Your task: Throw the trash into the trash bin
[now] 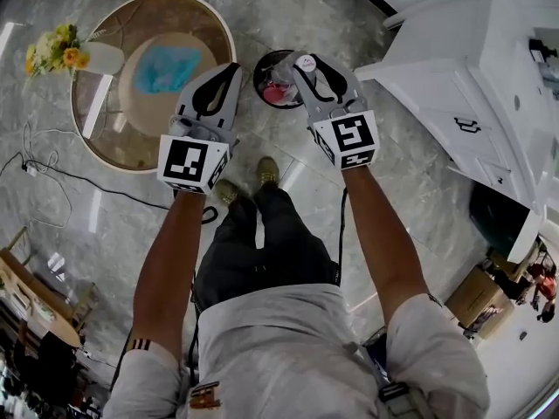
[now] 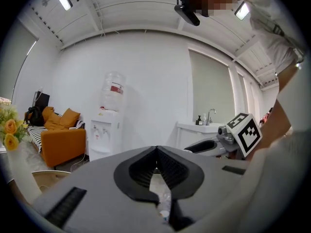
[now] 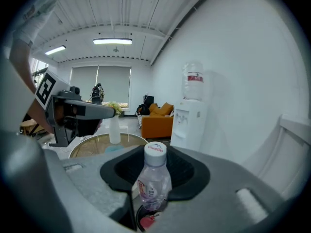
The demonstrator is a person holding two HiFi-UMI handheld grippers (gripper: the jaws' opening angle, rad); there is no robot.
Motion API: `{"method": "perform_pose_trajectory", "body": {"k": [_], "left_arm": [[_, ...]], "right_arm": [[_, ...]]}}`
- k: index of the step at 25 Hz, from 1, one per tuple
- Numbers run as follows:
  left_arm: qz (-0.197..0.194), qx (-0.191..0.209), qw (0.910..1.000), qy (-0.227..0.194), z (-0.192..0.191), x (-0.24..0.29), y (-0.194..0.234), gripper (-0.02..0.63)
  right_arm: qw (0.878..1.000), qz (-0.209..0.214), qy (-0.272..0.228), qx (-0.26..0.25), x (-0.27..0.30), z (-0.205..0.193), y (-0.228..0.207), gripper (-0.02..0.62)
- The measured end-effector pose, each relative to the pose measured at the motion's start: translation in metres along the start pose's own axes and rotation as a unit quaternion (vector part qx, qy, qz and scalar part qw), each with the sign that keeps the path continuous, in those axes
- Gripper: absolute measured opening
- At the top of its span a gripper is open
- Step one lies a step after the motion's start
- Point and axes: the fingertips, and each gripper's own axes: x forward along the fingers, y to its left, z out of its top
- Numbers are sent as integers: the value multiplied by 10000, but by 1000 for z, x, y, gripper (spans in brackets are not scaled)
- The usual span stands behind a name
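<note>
A clear plastic water bottle [image 3: 153, 182] with a white cap [image 1: 304, 62] stands upright between the jaws of my right gripper [image 1: 303, 66], which is shut on it. Right under the bottle is the round black trash bin [image 1: 271, 81], with something red inside [image 3: 144, 222]. My left gripper [image 1: 233, 70] hangs to the left of the bin, over the floor beside the round table. Its jaws meet at the tips [image 2: 156, 150], and I see nothing gripped there. A pale, clear patch shows through the slot lower down; I cannot tell what it is.
A round glass table [image 1: 87, 120] with a blue cloth [image 1: 168, 68] stands left of the bin, flowers [image 1: 54, 51] beside it. White cabinets [image 1: 472, 85] are at the right. A water dispenser [image 3: 190, 118] and an orange sofa [image 2: 59, 137] stand by the wall. Cables [image 1: 52, 173] cross the floor.
</note>
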Motion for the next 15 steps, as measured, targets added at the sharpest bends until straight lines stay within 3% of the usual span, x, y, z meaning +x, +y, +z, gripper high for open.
{"method": "perform_pose_trajectory", "body": {"k": [15], "left_arm": [[-47,38,9999,120,-3,34,-17,-2]], "right_arm": [[9982,-45,598,-77,-5,-54,-41,140]]}}
